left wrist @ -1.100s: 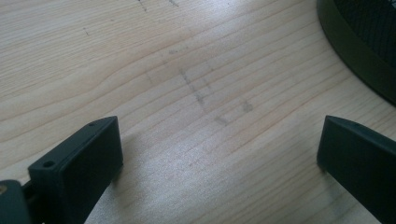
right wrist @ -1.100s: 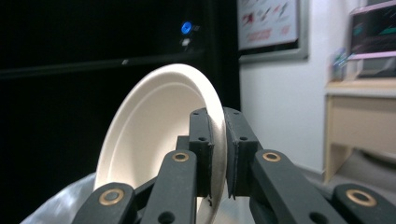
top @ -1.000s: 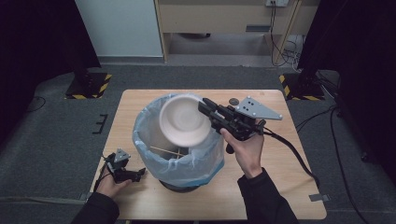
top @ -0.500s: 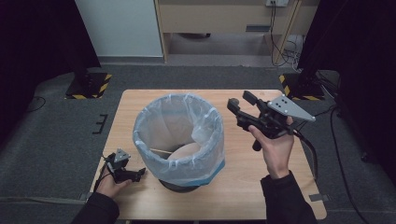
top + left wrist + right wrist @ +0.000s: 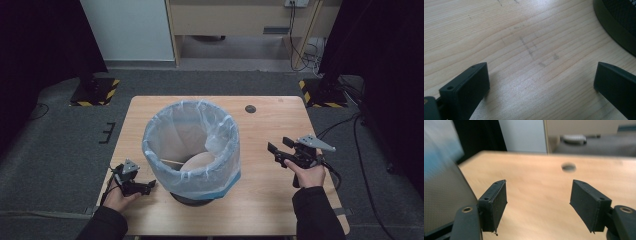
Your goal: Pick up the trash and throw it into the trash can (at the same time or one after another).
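A lab or test room set up for recording is showing here, not a home. A plain wooden table [image 5: 260, 200] is standing alone on grey carpet [image 5: 55, 140], with black stands on yellow-and-black striped bases [image 5: 95, 92] sitting at its far corners and dark curtains [image 5: 45, 40] hanging at both sides. Cables [image 5: 305, 50] are trailing down by a wooden bench [image 5: 235, 20] at the back wall.

Grey carpet floor [image 5: 60, 145], white panel [image 5: 127, 27] and wooden cabinet [image 5: 235, 17] behind — dark sides.
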Available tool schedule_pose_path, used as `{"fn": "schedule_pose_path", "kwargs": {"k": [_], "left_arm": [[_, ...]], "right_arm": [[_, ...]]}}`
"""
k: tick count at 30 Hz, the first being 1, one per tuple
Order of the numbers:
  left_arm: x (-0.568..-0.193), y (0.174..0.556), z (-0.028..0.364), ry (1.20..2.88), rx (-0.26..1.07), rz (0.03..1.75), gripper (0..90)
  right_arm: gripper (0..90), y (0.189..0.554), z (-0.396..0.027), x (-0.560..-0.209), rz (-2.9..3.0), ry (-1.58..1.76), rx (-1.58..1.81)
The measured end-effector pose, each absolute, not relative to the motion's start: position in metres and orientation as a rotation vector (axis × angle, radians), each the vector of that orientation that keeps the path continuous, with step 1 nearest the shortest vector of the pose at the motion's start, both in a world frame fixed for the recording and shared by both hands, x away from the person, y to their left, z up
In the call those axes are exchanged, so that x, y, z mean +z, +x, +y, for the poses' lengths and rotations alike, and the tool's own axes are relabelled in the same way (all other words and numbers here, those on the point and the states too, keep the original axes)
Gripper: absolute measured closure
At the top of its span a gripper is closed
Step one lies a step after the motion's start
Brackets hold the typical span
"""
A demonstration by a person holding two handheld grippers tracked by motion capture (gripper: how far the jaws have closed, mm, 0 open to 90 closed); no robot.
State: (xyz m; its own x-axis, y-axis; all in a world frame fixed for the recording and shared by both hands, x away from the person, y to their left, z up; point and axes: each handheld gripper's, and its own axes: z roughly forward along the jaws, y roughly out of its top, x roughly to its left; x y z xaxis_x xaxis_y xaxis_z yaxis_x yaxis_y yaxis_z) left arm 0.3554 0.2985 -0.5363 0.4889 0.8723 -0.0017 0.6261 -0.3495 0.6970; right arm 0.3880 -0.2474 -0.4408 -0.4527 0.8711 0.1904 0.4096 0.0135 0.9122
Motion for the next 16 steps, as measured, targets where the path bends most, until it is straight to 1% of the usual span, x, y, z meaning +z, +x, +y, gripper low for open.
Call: {"fn": "schedule_pose_path", "kwargs": {"k": [1, 2, 4, 5, 6, 8, 11, 14, 16], "left_arm": [[-0.536, 0.355, 0.299, 2.095, 0.497, 1.228, 0.0], [-0.536, 0.355, 0.299, 2.096, 0.496, 1.229, 0.0], [-0.536, 0.355, 0.299, 2.096, 0.496, 1.229, 0.0], [-0.536, 0.355, 0.299, 2.096, 0.497, 1.229, 0.0], [-0.536, 0.355, 0.299, 2.096, 0.497, 1.229, 0.0], [-0.536, 0.355, 0.299, 2.096, 0.497, 1.229, 0.0], [-0.536, 0.355, 0.299, 2.095, 0.497, 1.229, 0.0], [-0.536, 0.355, 0.299, 2.095, 0.495, 1.229, 0.0], [-0.536, 0.355, 0.299, 2.093, 0.494, 1.228, 0.0]], "right_arm": [[29.3, 0.389, -0.25, -0.449, 1.883, 1.308, 1.407], [29.3, 0.389, -0.25, -0.449, 1.883, 1.308, 1.407], [28.9, 0.389, -0.256, -0.466, 1.92, 1.328, 1.352], [27.6, 0.39, -0.259, -0.48, 1.981, 1.341, 1.284], [27.6, 0.39, -0.259, -0.48, 1.981, 1.341, 1.284], [26.2, 0.392, -0.263, -0.498, 2.077, 1.346, 1.184], [25.7, 0.392, -0.266, -0.506, 2.122, 1.328, 1.102], [22.5, 0.394, -0.271, -0.509, 2.149, 1.323, 1.053], [22.2, 0.394, -0.275, -0.512, 2.157, 1.328, 1.03]]}}
